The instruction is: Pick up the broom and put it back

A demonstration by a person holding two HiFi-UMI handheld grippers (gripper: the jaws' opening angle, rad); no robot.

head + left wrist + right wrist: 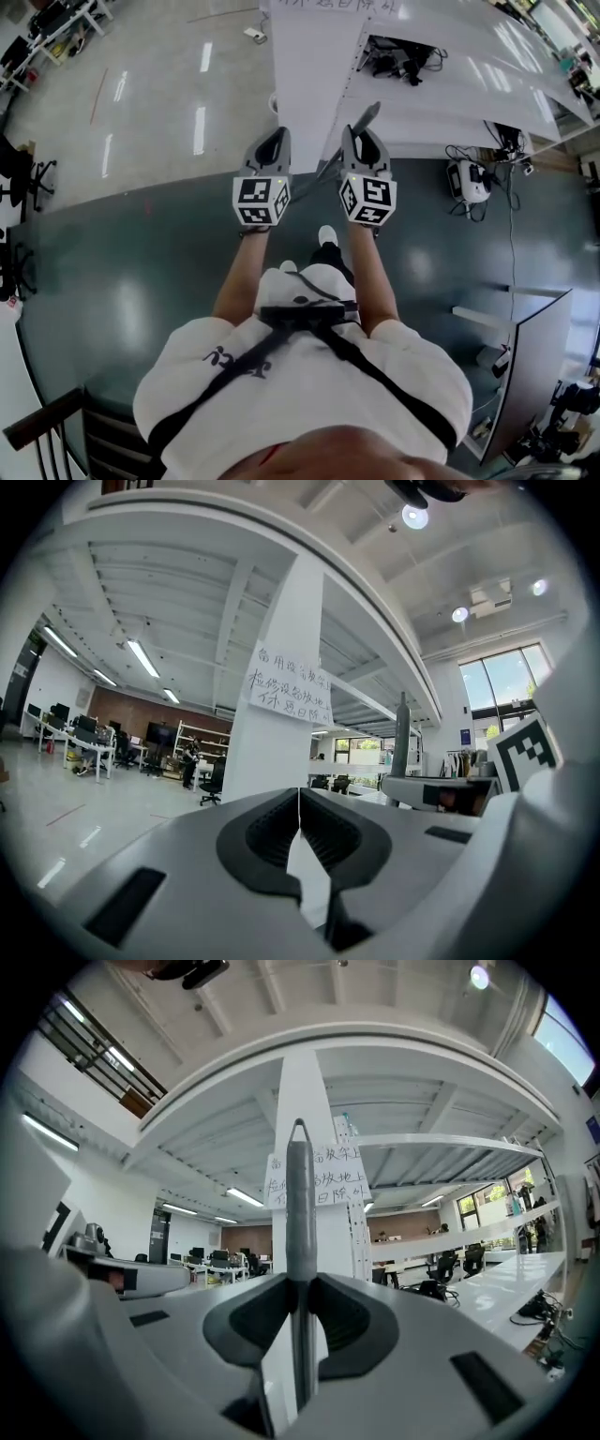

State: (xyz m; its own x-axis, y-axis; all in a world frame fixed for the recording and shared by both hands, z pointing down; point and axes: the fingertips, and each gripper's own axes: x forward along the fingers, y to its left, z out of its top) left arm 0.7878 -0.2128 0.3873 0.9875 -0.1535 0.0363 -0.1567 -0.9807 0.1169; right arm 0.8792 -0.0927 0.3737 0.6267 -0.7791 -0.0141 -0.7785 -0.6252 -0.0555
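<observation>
The broom shows only as its grey handle (299,1206), which stands upright between the jaws of my right gripper (300,1290); that gripper is shut on it. In the head view the handle (369,114) slants from beyond the right gripper (364,142) down between the two grippers. The broom head is hidden. My left gripper (300,805) is shut with nothing in it, its pads meeting at the tips. It is held beside the right one, also seen as the left gripper (273,150). From the left gripper view, the handle (402,735) rises out of the right gripper.
A white pillar (277,733) with a handwritten paper note (290,682) stands straight ahead of both grippers. White tables (441,94) with cables lie to the right. I stand on dark green floor (141,272), and a wooden chair back (42,417) is behind at the left.
</observation>
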